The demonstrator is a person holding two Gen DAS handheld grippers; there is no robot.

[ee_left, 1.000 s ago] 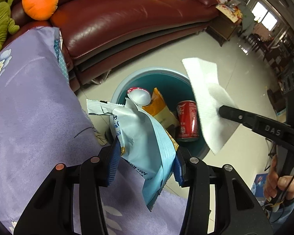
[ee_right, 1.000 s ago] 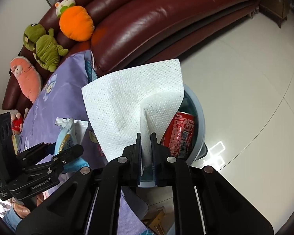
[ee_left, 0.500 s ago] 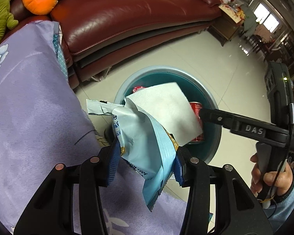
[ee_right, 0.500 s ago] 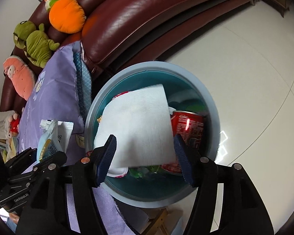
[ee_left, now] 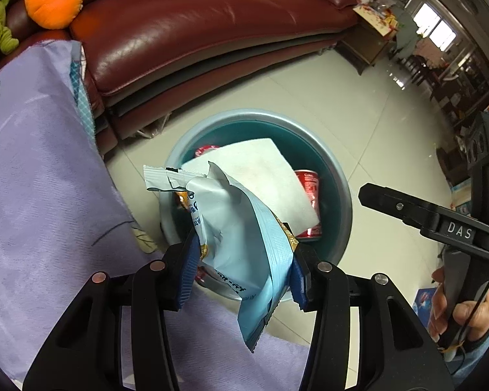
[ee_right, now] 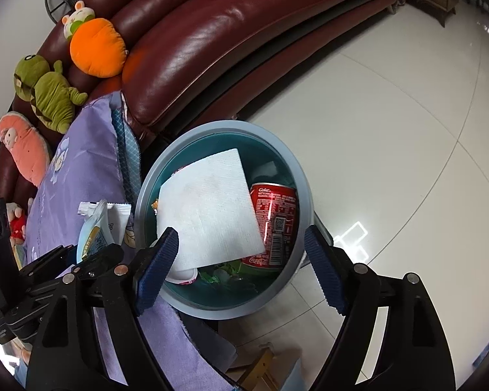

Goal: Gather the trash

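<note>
L view only: hand (ee_left: 463, 312) gripping right tool (ee_right: 241, 260).

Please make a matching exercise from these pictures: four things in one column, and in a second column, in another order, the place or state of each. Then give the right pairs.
Things
1. paper towel
2. red cola can
3. light blue snack wrapper
4. orange plush toy

Place or state
A. on the dark red sofa
B. clamped in the left gripper
C. lying flat on top of the trash in the bin
D. in the bin, partly under the white sheet

Pairs: 1-C, 2-D, 3-B, 4-A
</note>
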